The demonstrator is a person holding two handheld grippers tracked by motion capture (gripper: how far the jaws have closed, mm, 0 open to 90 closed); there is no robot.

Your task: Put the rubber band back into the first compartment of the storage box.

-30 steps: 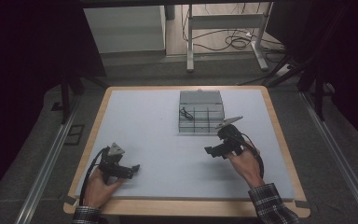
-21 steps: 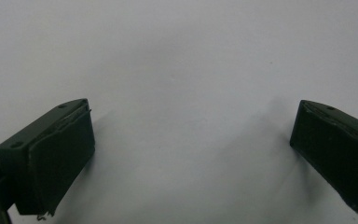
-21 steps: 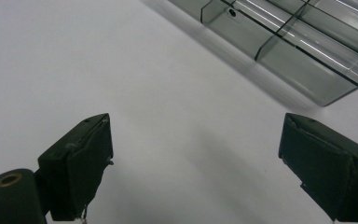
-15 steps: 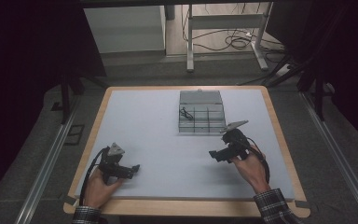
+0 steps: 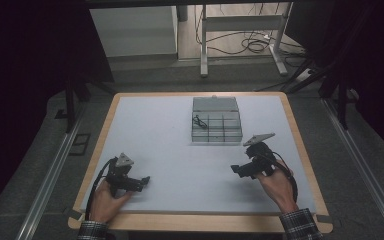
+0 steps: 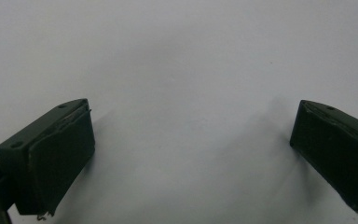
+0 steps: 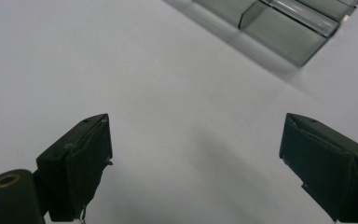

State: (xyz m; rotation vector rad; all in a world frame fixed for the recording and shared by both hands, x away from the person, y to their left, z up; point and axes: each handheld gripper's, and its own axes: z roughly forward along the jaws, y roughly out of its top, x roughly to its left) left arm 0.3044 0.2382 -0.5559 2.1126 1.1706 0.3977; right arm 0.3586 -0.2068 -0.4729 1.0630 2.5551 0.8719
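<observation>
My left claw (image 5: 146,181) rests low on the white desk (image 5: 160,145) at about 7 o'clock, spread wide, holding nothing. My right claw (image 5: 236,170) sits at about 4 o'clock, also spread and empty. Just beyond it, toward 1 o'clock, lies the clear compartment box (image 5: 216,121), lid open, a small dark item (image 5: 198,120) in its left compartment.

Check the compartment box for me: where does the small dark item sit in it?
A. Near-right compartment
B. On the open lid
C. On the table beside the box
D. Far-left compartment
D. In the high view the small dark item lies in the far-left cell of the compartment box, whose other cells look bare; both grippers are nearer the person, apart from the box.
</observation>
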